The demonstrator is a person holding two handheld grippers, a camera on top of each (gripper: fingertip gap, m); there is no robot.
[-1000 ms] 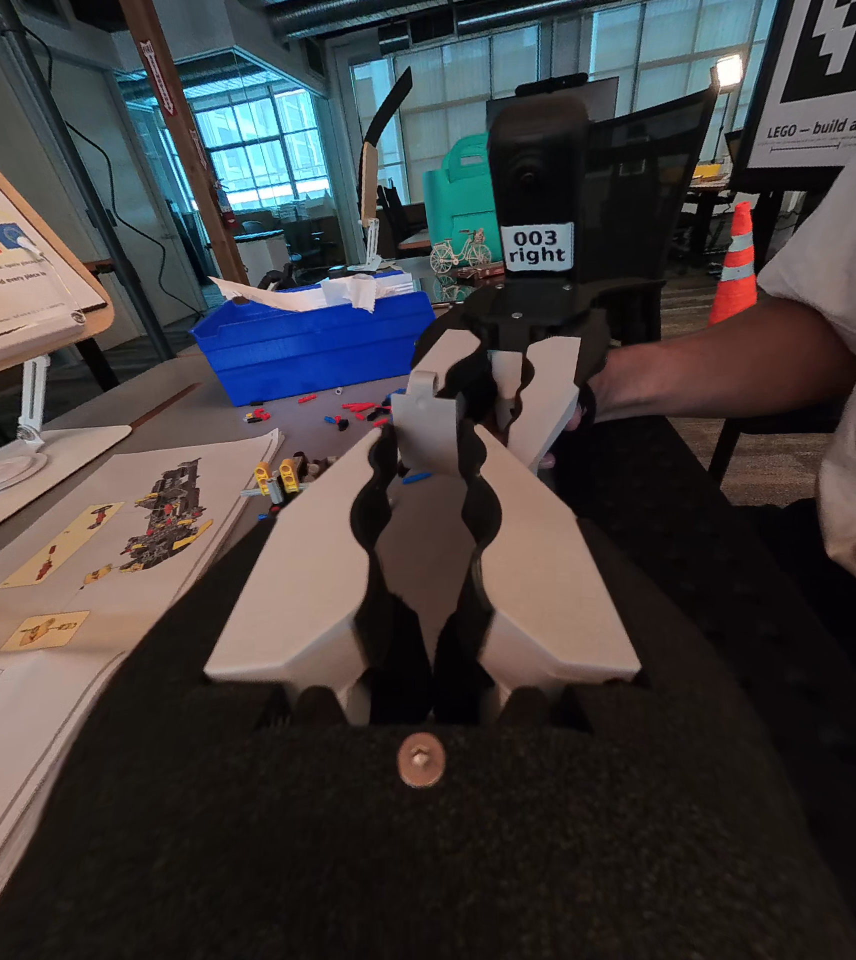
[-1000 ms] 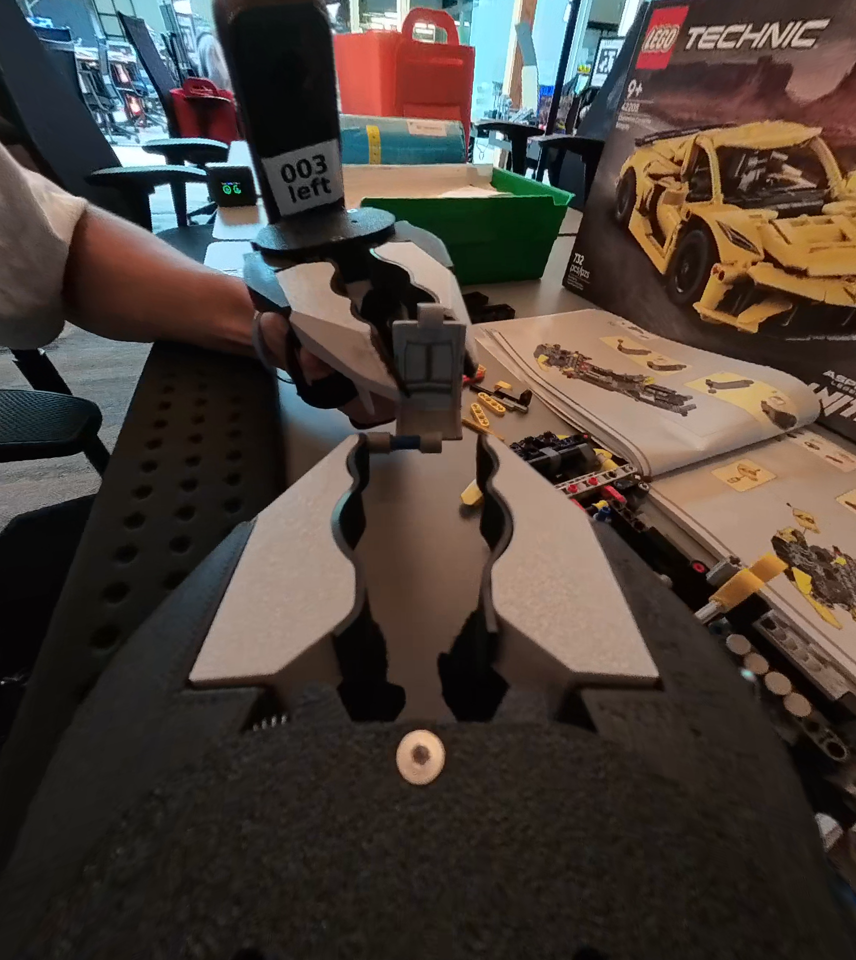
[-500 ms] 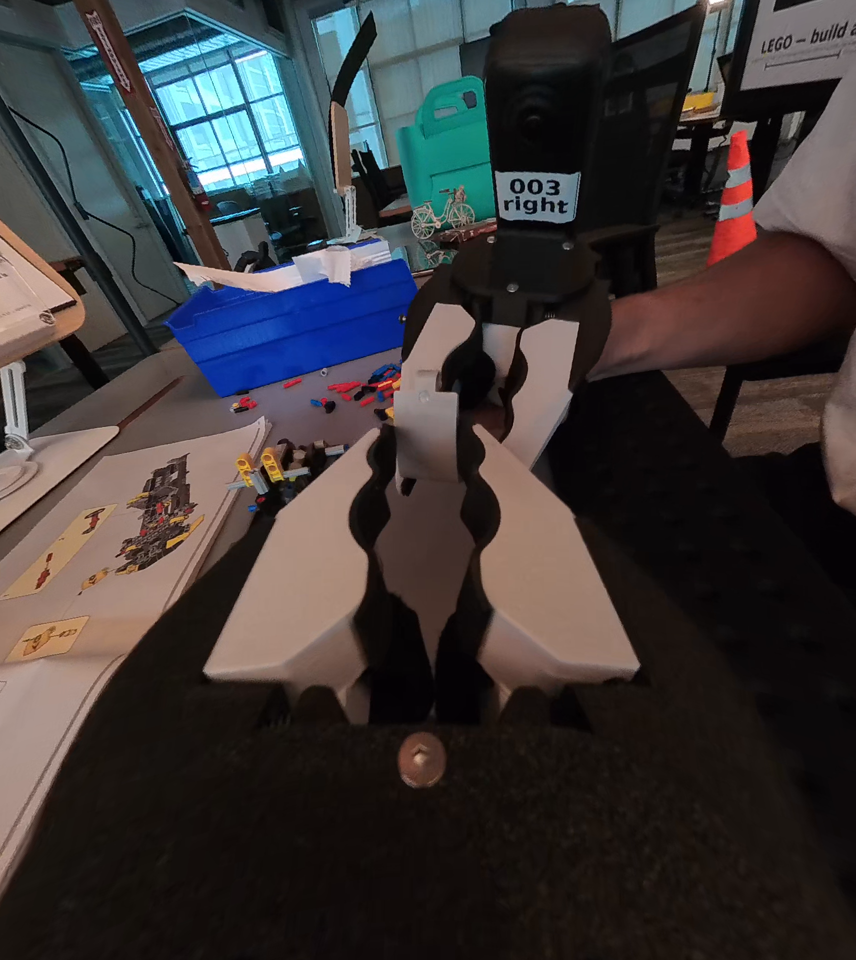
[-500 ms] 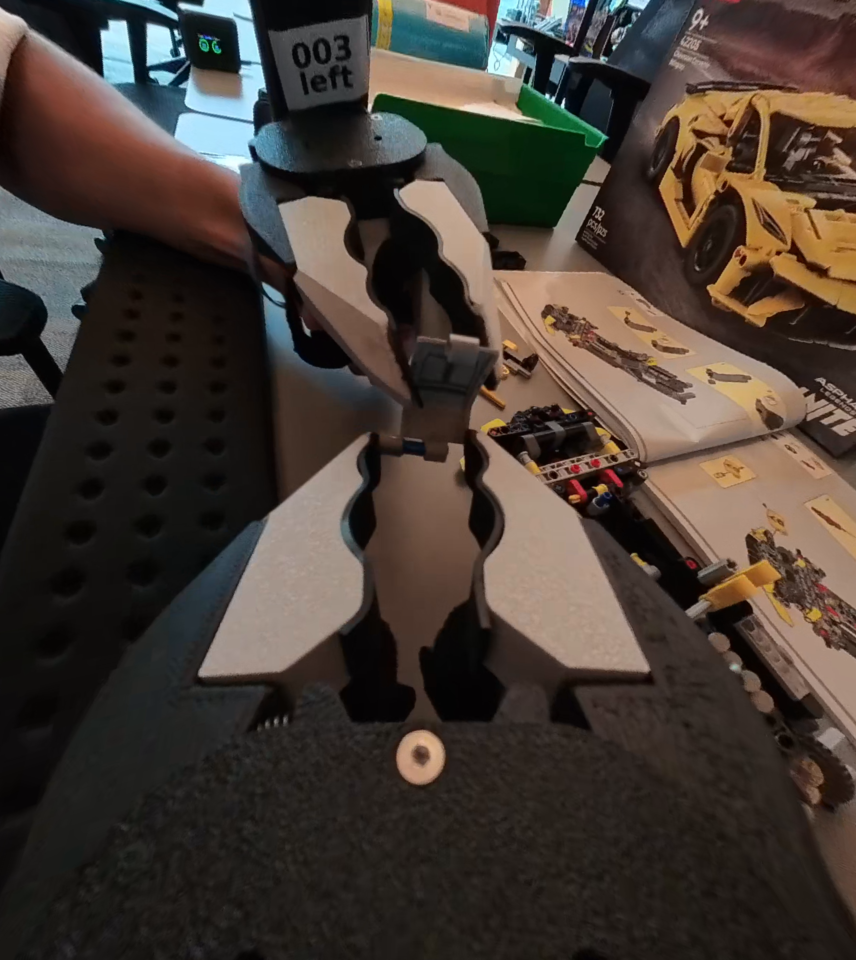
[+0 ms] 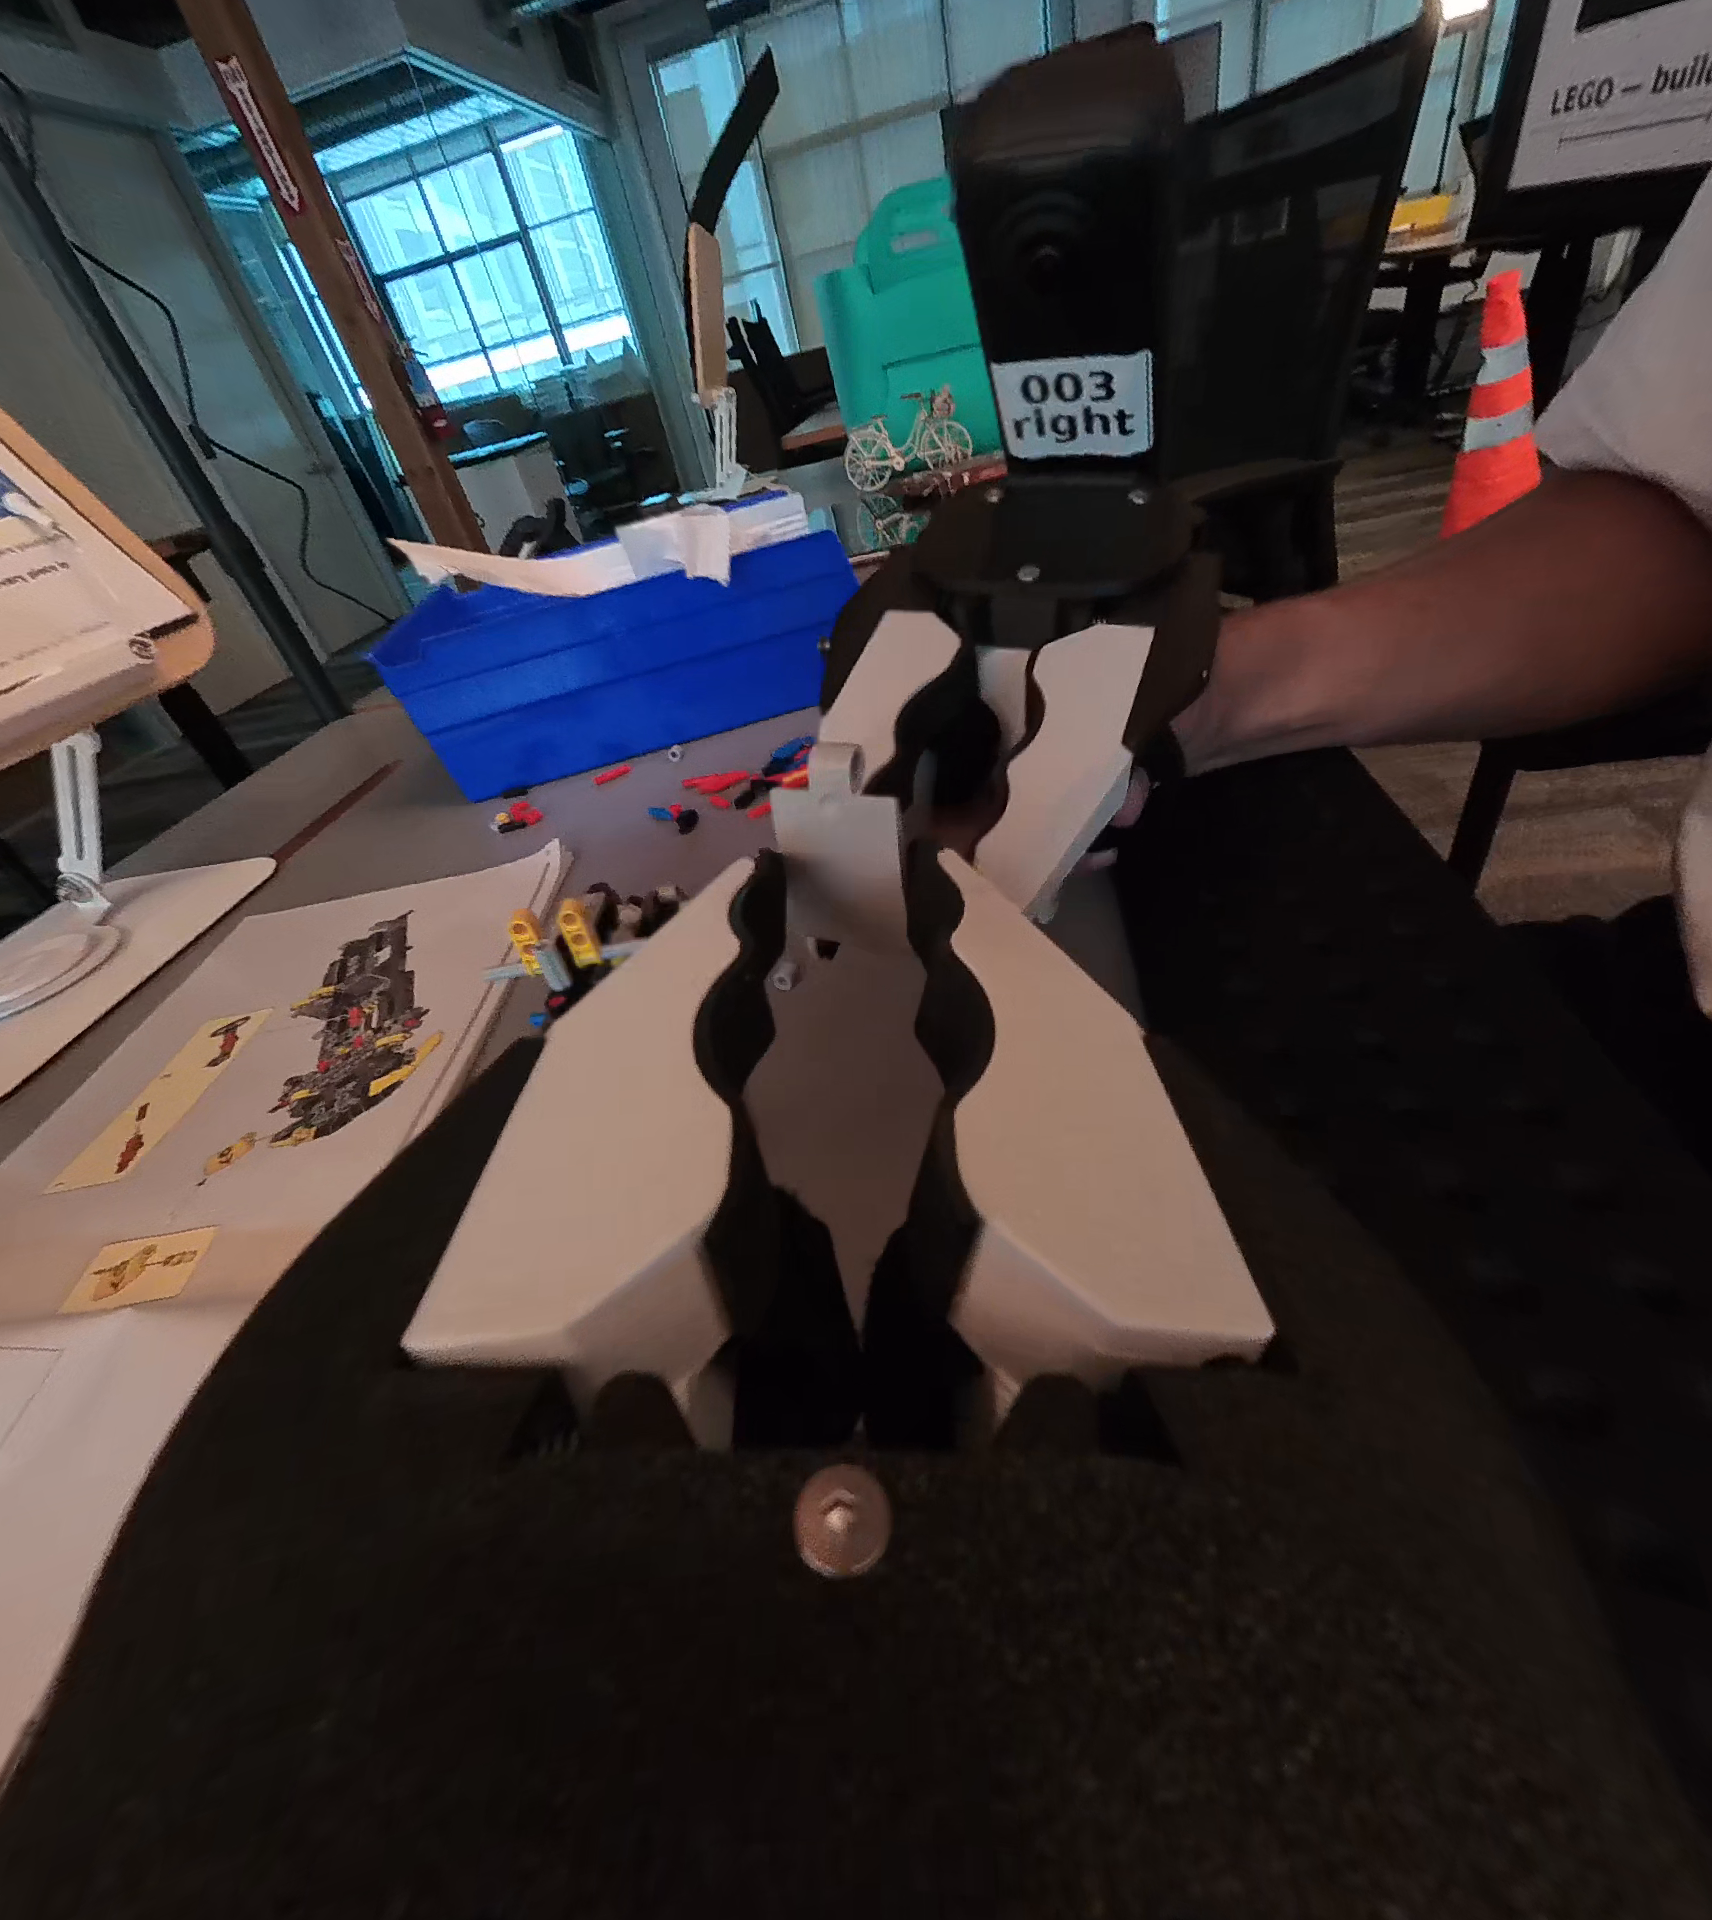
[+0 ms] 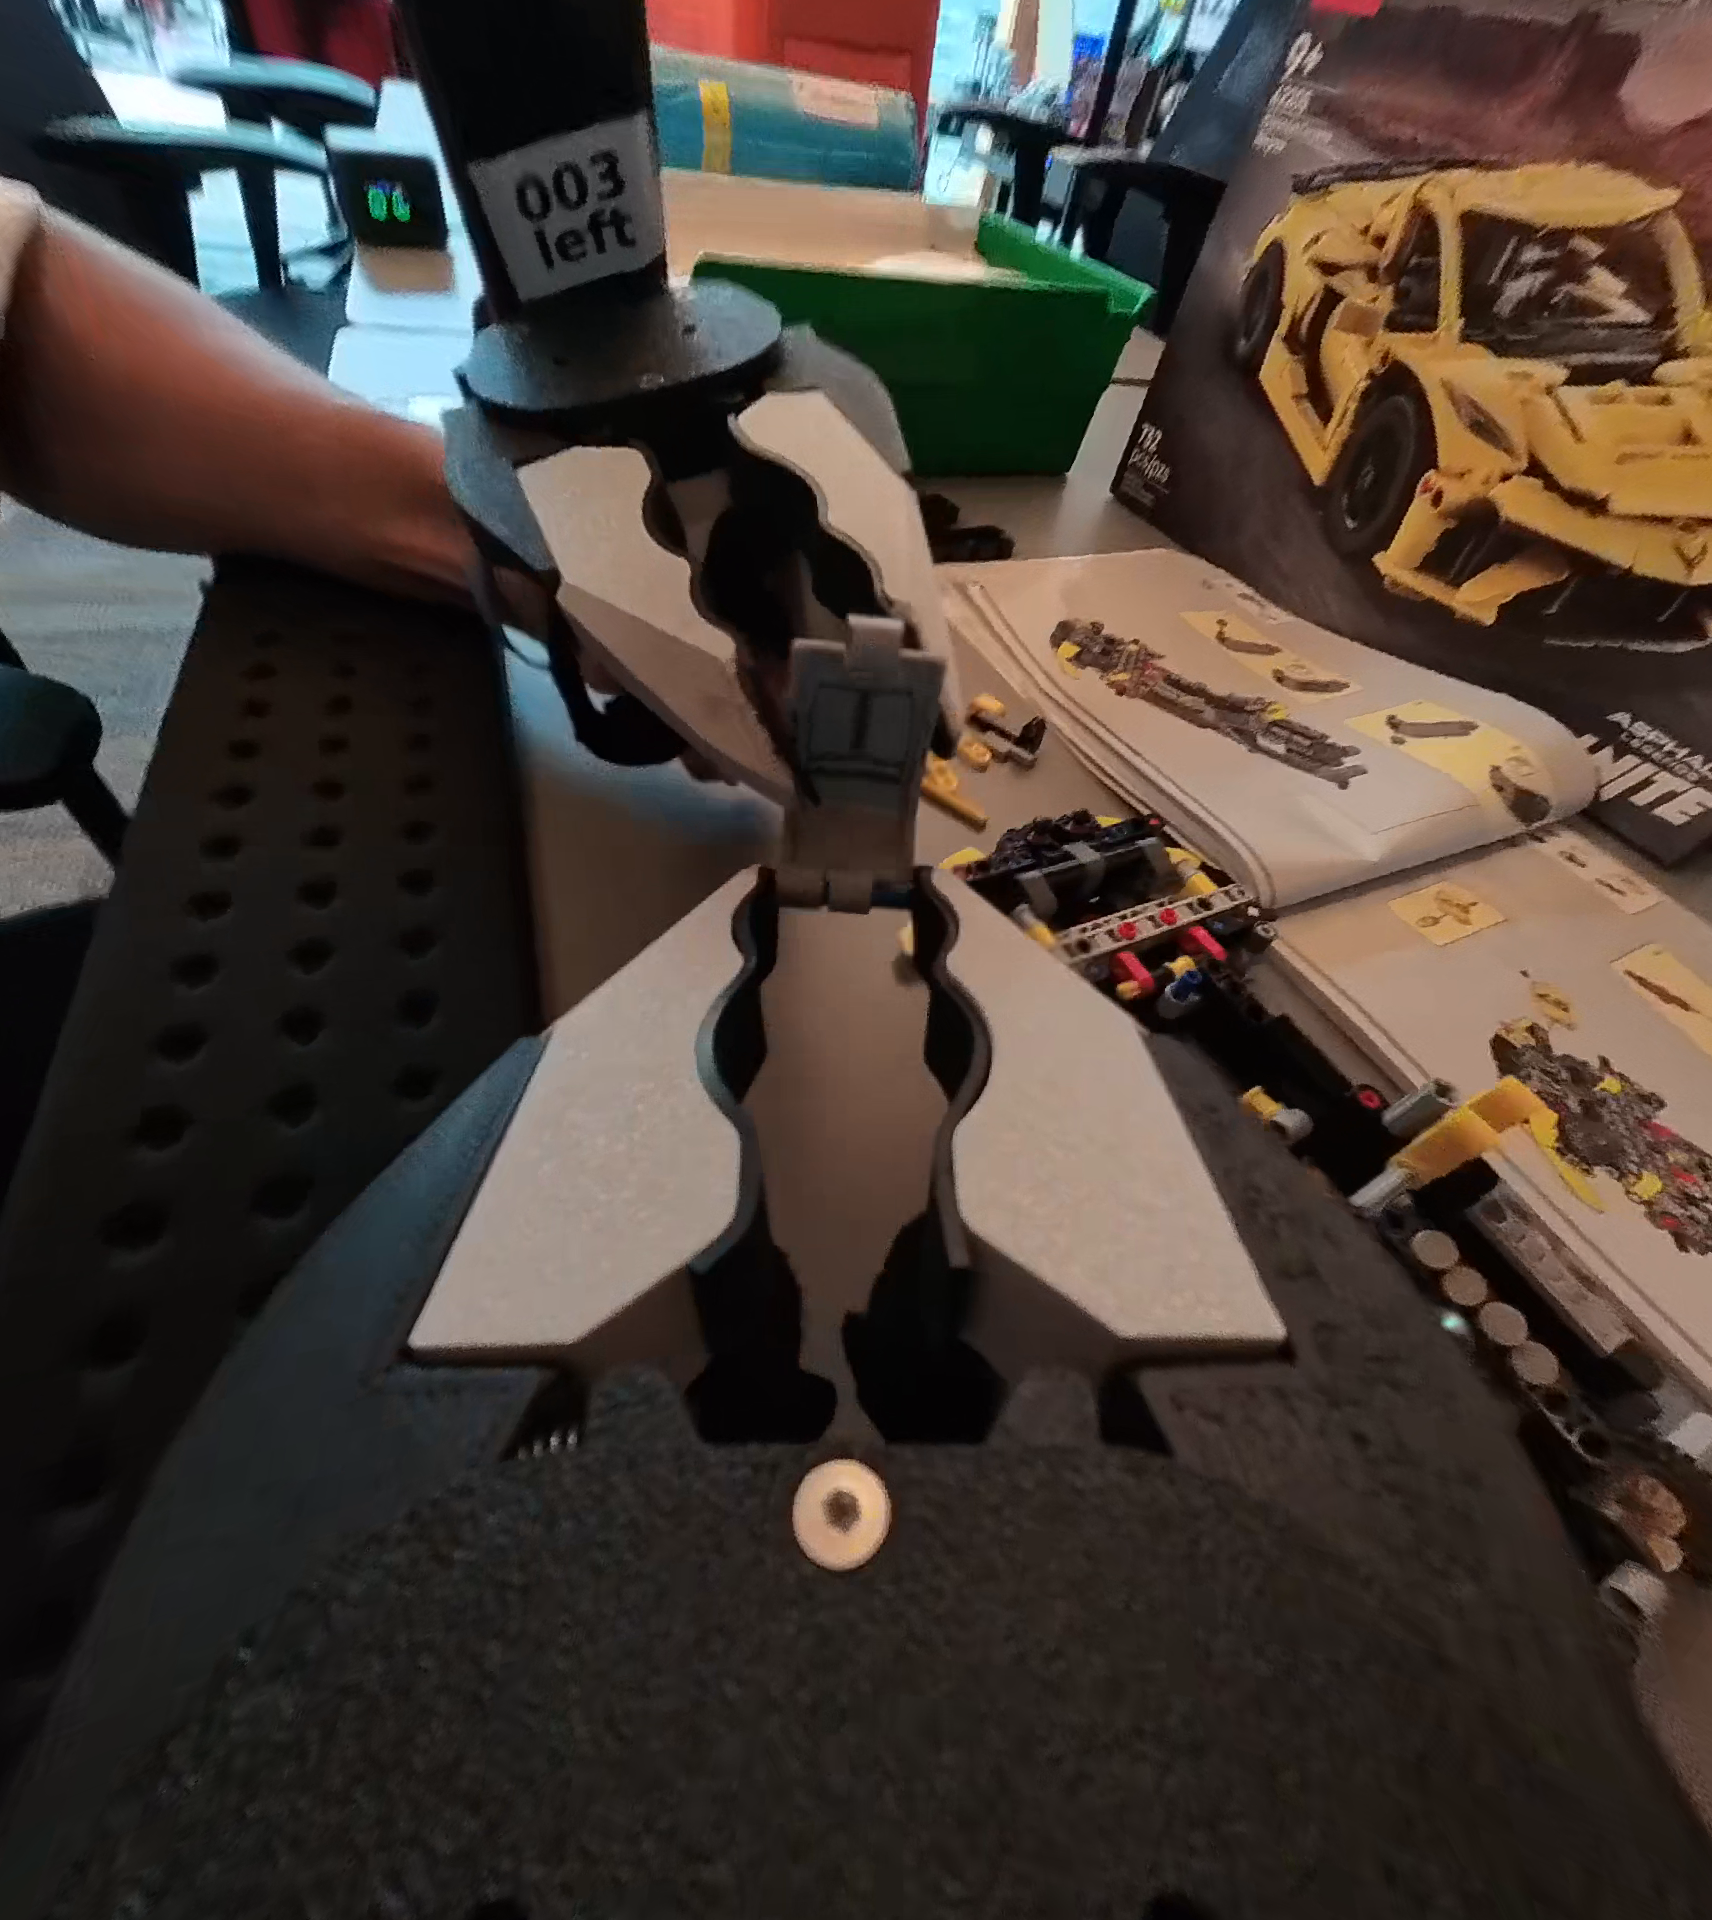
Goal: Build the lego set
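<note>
So both grippers met up over the near edge of the table [image 6: 623, 831], tips almost nose to nose. The grey panel piece [image 6: 857, 769] was pinched between the tips of my left gripper [image 6: 857, 717], jaws closed down on it, and it hung in the air with its lower edge sitting right at the mouth of my right gripper [image 6: 847, 894]. From the left wrist view the same piece [image 5: 836, 862] looked pale and stood upright between the left gripper [image 5: 847, 883] tips, with the right gripper [image 5: 945, 790] just behind it.

The right gripper's jaws were a narrow way apart. There was a small pin with a blue bit [image 6: 867, 891] at the bottom of the panel, right between the right tips, but that spot was blurry, so I couldn't tell if the right jaws actually had hold of it.

The half-built black chassis [image 6: 1101, 883] sat on the table just to the right, next to the open instruction book [image 6: 1247, 727], with the yellow-car box [image 6: 1517, 343] standing behind.
</note>
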